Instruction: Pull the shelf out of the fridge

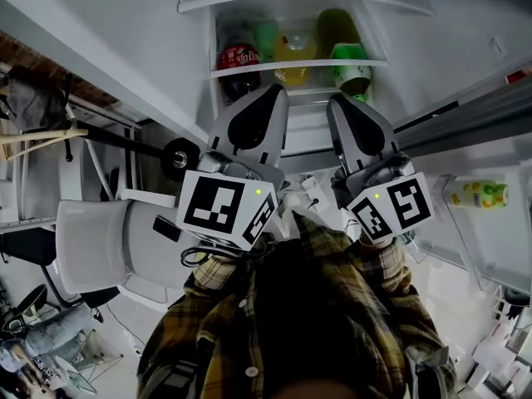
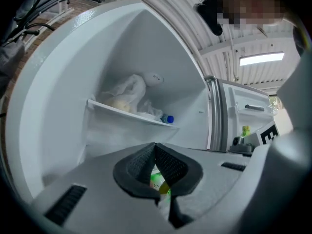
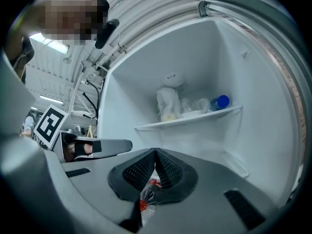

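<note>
The fridge stands open in the head view. Its glass shelf (image 1: 291, 67) carries a red-labelled cola bottle (image 1: 238, 58), a yellow bottle (image 1: 295, 52) and a green cup (image 1: 351, 65). Both grippers point level into the fridge, side by side, just in front of and below that shelf's front edge. The left gripper (image 1: 273, 90) (image 2: 156, 146) is shut, its pads meeting at the tip. So is the right gripper (image 1: 339, 100) (image 3: 155, 152). I see nothing between either pair of pads; bottles show only through the gap behind them. Whether the tips touch the shelf I cannot tell.
A higher shelf (image 2: 126, 112) (image 3: 190, 122) holds a white bag (image 2: 131, 89) and a blue-capped bottle (image 3: 222, 101). The open door at the right carries a yellow-green bottle (image 1: 478, 194). A white chair (image 1: 100, 248) stands at the left. The fridge walls close in on both sides.
</note>
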`<state>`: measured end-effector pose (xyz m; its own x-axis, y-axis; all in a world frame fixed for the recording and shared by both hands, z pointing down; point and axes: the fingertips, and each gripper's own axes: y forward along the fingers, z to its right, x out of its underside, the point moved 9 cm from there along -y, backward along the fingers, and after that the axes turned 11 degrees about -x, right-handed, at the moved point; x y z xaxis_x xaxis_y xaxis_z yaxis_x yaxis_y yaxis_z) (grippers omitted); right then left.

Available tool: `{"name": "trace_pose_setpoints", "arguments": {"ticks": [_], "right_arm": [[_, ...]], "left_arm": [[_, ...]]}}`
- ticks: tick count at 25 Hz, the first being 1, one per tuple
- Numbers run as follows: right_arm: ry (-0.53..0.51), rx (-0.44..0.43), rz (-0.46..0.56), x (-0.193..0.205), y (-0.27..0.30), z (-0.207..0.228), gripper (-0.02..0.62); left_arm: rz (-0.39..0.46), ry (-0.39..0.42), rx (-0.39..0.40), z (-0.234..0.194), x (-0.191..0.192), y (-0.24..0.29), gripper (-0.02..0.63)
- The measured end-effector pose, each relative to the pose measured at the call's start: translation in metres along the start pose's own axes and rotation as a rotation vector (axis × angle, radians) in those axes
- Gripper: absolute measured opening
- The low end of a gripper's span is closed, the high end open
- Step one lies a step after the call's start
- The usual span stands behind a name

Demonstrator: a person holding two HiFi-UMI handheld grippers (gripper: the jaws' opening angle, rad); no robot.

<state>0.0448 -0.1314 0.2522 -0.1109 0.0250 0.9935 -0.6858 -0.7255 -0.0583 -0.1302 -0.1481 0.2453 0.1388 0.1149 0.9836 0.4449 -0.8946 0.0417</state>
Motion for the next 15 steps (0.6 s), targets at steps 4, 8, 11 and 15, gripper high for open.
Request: {"name": "trace_pose_setpoints", "arguments": {"ticks": [4, 8, 11, 15], "right_arm": [[0.023, -0.005, 0.005, -0.003, 0.002, 0.018, 0.017], [0.056, -0.01, 0.014, 0.0, 0.004, 0.032, 0.017], [0.104, -0.024, 0.017, 0.007, 0.007, 0.04, 0.018], [0.157, -0.045, 0.001, 0.018, 0.009, 0.049, 0.018]], "left_arm": [[-0.004, -0.004, -0.013, 0.006, 0.0, 0.013, 0.003], [-0.002, 0.005, -0.026, 0.009, 0.0, 0.023, 0.003], [-0.002, 0.008, -0.033, 0.009, 0.001, 0.03, 0.003], [-0.016, -0.011, -0.042, 0.009, 0.008, 0.036, 0.003]]}}
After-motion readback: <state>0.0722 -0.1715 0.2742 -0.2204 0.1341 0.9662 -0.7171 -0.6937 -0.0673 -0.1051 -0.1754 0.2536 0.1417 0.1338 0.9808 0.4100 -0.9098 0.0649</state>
